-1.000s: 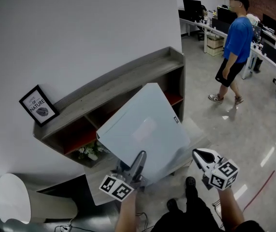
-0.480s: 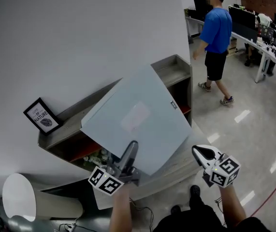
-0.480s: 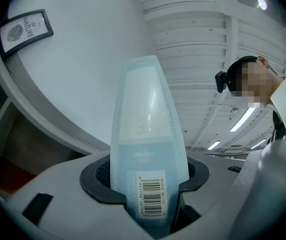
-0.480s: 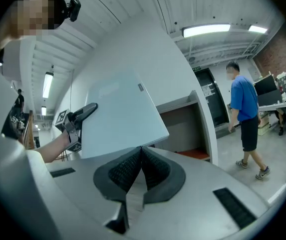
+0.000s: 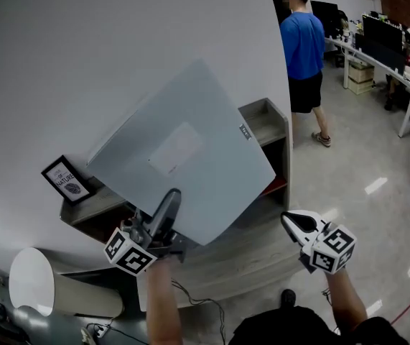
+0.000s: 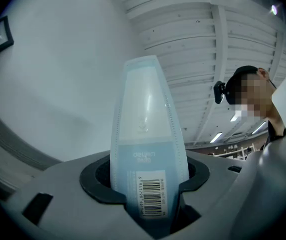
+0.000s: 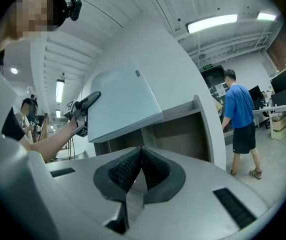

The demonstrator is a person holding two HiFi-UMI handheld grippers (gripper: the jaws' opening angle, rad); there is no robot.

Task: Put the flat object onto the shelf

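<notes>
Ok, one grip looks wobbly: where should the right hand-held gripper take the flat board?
Probably the lower right edge of the flat board, from the side of the right hand-held gripper, jaws astride it: that thin edge is bare, away from the left hand-held gripper.

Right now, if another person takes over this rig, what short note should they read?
Left tongs: shut on the edge of the pale blue folder.
Right tongs: shut, empty.
Folder: held in the air by the shelf, not resting on it. A framed picture stands on the shelf top.
Done: folder picked up.
Left: lay it on the shelf, let go.
</notes>
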